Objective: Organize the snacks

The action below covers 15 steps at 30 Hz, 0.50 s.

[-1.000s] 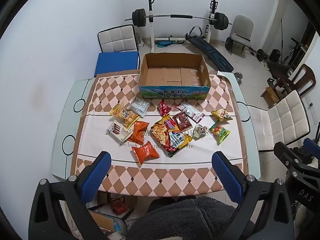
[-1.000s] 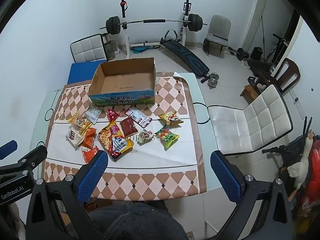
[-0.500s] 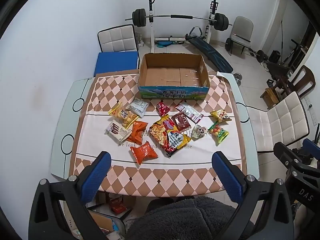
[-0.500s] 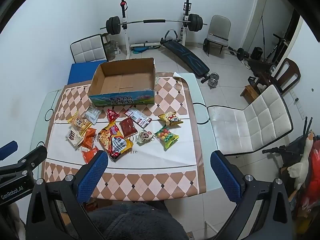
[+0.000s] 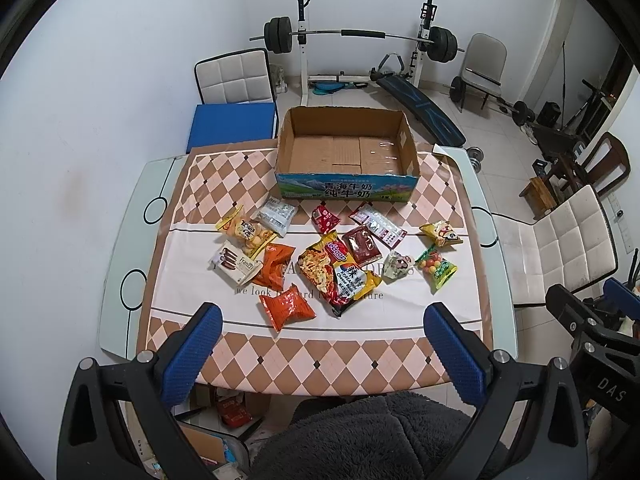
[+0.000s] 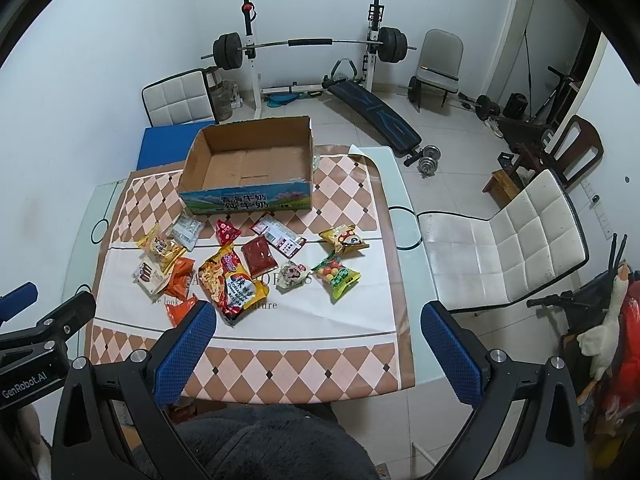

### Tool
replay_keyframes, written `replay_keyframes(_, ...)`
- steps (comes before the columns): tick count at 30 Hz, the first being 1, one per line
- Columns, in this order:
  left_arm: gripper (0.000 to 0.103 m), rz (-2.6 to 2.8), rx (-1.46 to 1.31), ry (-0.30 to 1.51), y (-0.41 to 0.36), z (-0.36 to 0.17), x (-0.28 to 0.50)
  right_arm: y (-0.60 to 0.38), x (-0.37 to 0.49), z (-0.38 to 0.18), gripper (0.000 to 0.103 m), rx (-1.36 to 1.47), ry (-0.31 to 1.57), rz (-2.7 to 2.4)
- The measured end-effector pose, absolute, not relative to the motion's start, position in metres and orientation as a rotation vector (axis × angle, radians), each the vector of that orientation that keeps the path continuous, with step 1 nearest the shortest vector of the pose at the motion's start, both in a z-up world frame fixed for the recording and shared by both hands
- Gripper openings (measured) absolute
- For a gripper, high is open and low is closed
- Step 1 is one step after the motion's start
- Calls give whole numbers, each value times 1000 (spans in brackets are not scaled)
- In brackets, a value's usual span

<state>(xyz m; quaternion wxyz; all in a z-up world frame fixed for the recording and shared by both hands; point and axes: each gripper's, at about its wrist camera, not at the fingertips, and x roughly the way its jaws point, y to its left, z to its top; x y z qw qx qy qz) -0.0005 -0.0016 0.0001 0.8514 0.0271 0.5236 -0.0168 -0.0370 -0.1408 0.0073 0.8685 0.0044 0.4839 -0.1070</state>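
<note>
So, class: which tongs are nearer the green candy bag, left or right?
Right, though not by much. The right tongs hang open just in front of the green candy bag; the left tongs, also open, sit further toward the orange packets' side.

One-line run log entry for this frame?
phase: pre-grasp | left tongs: open, empty | right tongs: open, empty | cardboard box: empty | snack packets: loose on table

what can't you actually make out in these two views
- Orange packet: right wrist view, partly behind the right gripper's left jaw.
- Clutter under the table: left wrist view, blocked by the tabletop and the left gripper.
- Fine print on the small snack packets: too small in both views.
- Cardboard box's far outer side: hidden in both views.
</note>
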Motion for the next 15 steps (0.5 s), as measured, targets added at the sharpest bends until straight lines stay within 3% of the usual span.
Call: replay_keyframes(15,103,-37,52,1105,-1,0,0,-140,-35,8,103,12,1015,-221)
